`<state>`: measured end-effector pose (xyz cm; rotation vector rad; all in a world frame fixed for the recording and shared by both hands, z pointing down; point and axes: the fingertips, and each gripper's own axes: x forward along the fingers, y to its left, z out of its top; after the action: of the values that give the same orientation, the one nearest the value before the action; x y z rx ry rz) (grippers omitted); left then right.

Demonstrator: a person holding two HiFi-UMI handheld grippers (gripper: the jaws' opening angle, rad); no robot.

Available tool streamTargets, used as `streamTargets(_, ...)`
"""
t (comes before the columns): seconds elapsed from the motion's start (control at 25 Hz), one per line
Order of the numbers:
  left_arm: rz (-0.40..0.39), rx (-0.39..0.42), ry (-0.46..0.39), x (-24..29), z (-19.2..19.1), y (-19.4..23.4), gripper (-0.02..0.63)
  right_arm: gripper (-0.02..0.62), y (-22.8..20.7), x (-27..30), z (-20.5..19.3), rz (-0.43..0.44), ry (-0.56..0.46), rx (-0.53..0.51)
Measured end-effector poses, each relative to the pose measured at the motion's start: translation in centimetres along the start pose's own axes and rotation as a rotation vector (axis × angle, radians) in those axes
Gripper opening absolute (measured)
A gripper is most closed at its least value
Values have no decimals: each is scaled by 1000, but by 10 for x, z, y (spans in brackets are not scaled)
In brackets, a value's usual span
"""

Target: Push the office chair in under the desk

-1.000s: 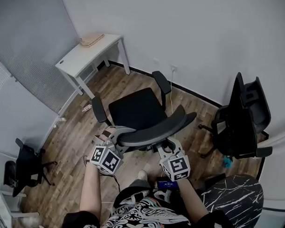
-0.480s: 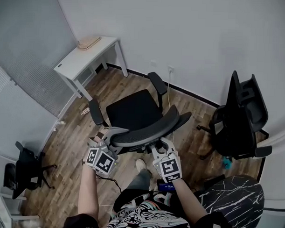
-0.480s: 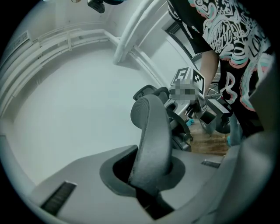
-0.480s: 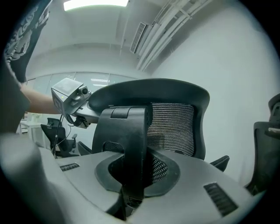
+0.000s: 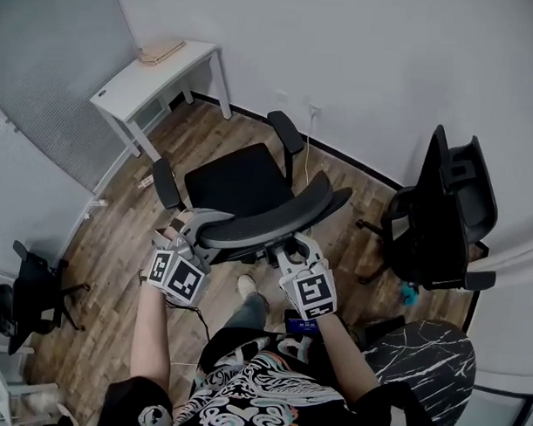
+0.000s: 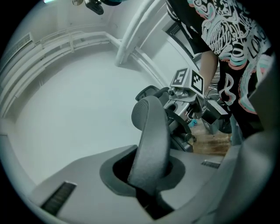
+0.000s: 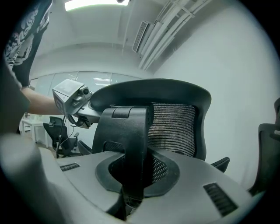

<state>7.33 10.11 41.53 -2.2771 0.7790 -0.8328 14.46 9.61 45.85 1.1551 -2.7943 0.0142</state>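
A white desk (image 5: 140, 77) stands well ahead of the office chair (image 5: 237, 176), off its front-left corner, with bare wood floor (image 5: 117, 237) between them. The chair is not yet under the desk, and its seat faces the opening at a slant. A small pale item (image 5: 145, 183) lies on the floor just off the chair's left armrest; we cannot tell what it is. We stand behind the chair's backrest (image 5: 275, 218). Our left gripper (image 5: 193, 230) is clamped on the grey rim (image 6: 151, 131) at the backrest's left end. Our right gripper (image 5: 293, 251), whose jaws have just been closing, has the black spine (image 7: 131, 140) behind the mesh between them and appears to pinch it. With both holds set, we judge the next move to be a level, even push so the chair rolls rather than tips. Leading a little with the right side should swing the seat round to square with the desk. We should steer past the item on the floor and keep the armrests inside the desk legs. A second black chair (image 5: 450, 214) sits well to the office chair's right, out of the path.
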Motion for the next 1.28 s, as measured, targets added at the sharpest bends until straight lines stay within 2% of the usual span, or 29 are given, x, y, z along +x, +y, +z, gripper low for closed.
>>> streamTargets(0.2, 15, -19, -17, 1, -6, 4, 77, 58, 1, 7, -2, 6, -1, 1)
streamTargets(0.44, 68, -24, -74, 4, -12, 20, 89, 57, -2, 21, 4, 0, -14, -8)
streamTargets(0.88, 39, -35, -94, 10, -23, 33, 94, 57, -10, 35, 6, -13, -18, -9)
streamTargets(1.28, 60, -37, -88, 18, -33, 44, 100, 52, -19, 52, 3, 11, -8, -19)
